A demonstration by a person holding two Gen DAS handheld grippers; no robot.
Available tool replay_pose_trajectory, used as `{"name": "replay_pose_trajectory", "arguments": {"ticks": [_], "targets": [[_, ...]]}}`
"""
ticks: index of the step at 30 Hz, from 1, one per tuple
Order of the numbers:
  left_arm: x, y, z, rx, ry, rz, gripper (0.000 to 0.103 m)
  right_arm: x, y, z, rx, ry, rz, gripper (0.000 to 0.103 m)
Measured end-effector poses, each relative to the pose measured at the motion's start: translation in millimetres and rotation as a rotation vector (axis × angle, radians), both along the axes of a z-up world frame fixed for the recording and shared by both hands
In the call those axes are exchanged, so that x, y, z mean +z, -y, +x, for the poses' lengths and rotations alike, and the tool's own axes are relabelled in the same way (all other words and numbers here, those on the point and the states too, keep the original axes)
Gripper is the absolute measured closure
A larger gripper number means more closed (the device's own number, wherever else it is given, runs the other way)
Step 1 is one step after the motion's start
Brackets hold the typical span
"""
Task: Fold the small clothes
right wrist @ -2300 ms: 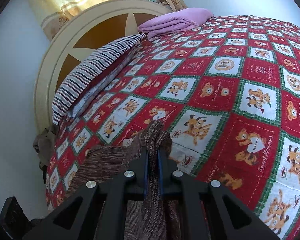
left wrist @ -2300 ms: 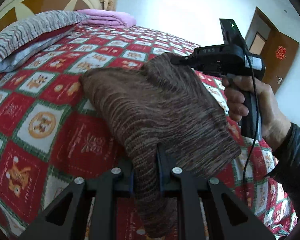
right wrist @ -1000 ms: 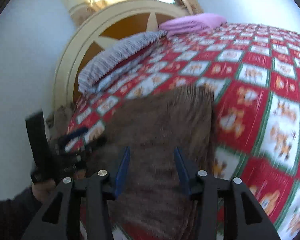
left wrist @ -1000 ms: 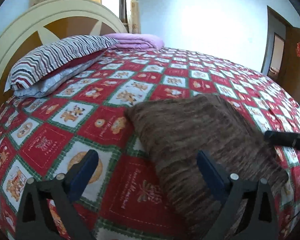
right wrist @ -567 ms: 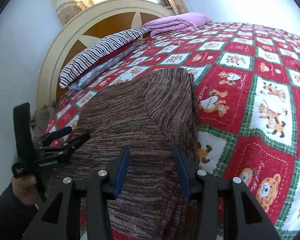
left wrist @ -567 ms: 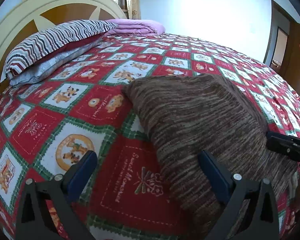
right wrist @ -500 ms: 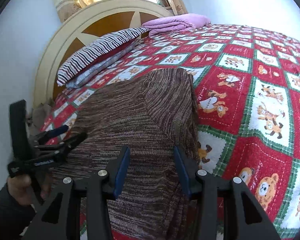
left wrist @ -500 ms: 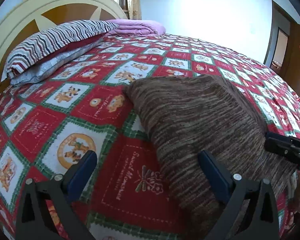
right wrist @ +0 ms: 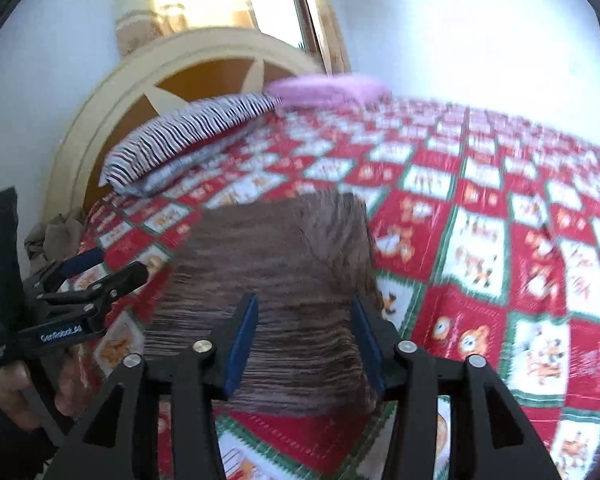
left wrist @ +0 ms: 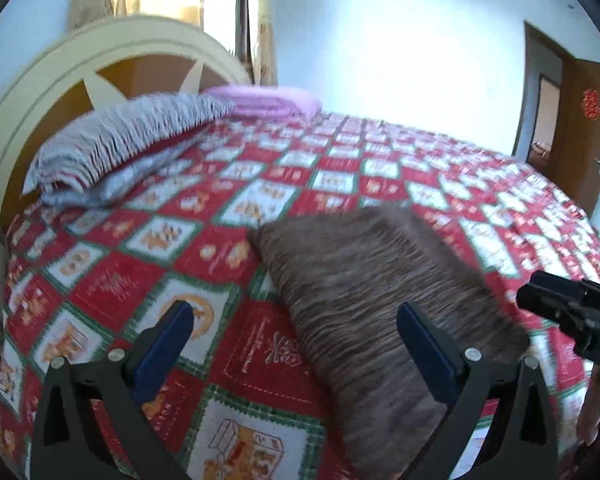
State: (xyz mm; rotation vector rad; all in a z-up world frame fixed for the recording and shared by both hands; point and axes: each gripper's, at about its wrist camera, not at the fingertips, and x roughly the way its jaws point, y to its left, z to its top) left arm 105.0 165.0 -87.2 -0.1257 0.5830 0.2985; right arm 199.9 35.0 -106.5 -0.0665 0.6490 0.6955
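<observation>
A brown knitted garment (left wrist: 364, 292) lies folded flat on the red patterned bedspread (left wrist: 148, 248); it also shows in the right wrist view (right wrist: 276, 272). My left gripper (left wrist: 296, 324) is open and empty, hovering above the garment's left edge. My right gripper (right wrist: 304, 312) is open and empty, just above the garment's near edge. The right gripper's tip shows in the left wrist view (left wrist: 568, 312) at the right of the garment. The left gripper shows in the right wrist view (right wrist: 88, 280) at the left of the garment.
A striped pillow (left wrist: 120, 144) and a folded pink blanket (left wrist: 268, 100) lie at the cream headboard (left wrist: 60, 80). A wooden door (left wrist: 588, 128) stands at the right. A beige cloth (right wrist: 56, 236) hangs at the bed's left edge.
Both grippers let go of the garment and opened. It now lies flat on the bed. Both grippers have pulled back and up a little, and the views are blurred by motion.
</observation>
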Motion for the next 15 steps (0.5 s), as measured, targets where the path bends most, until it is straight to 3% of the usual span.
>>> {"name": "replay_pose_trajectory", "arguments": {"ticks": [5, 15], "targets": [[31.5, 14.0, -16.8, -0.04, 0.076, 0.011, 0.0, 30.2, 4.6, -35.8, -0.004, 0.119, -0.003, 0.047], [59.5, 30.0, -37.0, -0.074, 0.162, 0.036, 0.0, 55.6, 20.4, -59.8, -0.063, 0.188, -0.005, 0.046]]}}
